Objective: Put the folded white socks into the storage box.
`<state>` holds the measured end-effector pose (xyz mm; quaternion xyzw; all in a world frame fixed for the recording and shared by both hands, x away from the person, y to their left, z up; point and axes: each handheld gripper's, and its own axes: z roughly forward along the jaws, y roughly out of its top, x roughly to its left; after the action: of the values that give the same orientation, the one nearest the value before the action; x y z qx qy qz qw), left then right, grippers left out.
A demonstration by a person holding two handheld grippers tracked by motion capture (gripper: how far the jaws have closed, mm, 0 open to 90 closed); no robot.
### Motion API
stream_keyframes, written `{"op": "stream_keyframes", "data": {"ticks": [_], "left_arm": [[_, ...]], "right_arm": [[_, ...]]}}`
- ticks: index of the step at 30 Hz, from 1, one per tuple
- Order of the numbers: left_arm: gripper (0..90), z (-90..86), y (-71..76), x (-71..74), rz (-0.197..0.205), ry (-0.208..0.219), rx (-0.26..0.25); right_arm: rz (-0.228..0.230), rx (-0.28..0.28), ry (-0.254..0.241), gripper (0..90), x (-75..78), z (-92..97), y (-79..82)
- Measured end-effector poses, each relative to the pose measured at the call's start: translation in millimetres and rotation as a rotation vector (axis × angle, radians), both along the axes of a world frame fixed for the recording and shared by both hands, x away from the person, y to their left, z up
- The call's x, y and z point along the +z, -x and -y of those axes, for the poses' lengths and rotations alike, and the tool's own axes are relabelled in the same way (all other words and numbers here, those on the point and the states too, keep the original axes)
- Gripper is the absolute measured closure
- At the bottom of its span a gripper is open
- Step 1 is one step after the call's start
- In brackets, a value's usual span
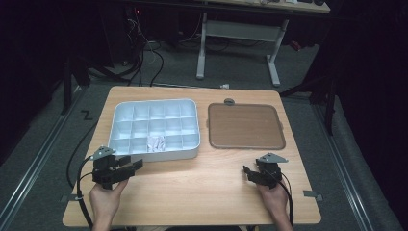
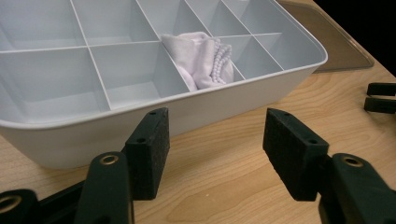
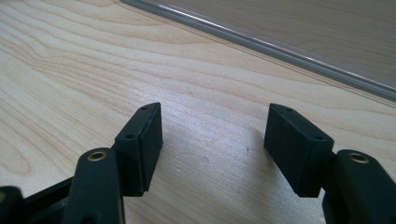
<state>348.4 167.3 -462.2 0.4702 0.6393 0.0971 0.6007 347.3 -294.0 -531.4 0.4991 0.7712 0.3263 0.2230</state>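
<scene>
A white compartment tray [image 1: 188, 150] lies at the table's left. One front compartment holds a pale cloth bundle [image 1: 156, 143] with a string of white beads [image 2: 217, 60] tucked in it. Right of the tray lies a flat brown see-through lid [image 1: 245, 126]. My left gripper [image 1: 131, 163] rests near the tray's front left corner. It is open and nothing is between its pads; in the left gripper view [image 2: 217, 135] the jaws face the tray's front wall [image 2: 224, 105]. My right gripper [image 1: 249, 172] sits below the lid, open and empty, over bare wood [image 3: 215, 130].
The lid's near edge [image 3: 280, 46] runs just ahead of the right gripper. The right gripper's jaws [image 2: 380, 97] appear at the far right of the left gripper view. Bare wooden tabletop [image 1: 192, 185] lies between the two hands. Cables and a desk frame [image 1: 238, 33] stand beyond the table.
</scene>
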Motion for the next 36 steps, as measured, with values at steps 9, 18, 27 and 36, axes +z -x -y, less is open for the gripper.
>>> {"op": "stream_keyframes", "data": {"ticks": [9,18,27,36], "left_arm": [[41.4,9.9,1.8,-10.4,-0.029,-0.009,-0.052],[41.3,16.7,2.1,-19.9,-0.051,-0.005,-0.07],[41.1,21.9,2.1,-26.7,-0.059,-0.008,-0.077],[40.6,27.4,1.9,-33.5,-0.07,-0.006,-0.082]], "right_arm": [[0.001,0.0,0.001,37.7,0.0,0.0,-0.1],[0.001,0.001,0.001,37.6,0.0,0.0,0.0],[0.001,0.0,0.0,37.7,0.0,0.0,0.0],[0.001,0.0,0.0,37.7,0.0,0.0,0.0]]}}
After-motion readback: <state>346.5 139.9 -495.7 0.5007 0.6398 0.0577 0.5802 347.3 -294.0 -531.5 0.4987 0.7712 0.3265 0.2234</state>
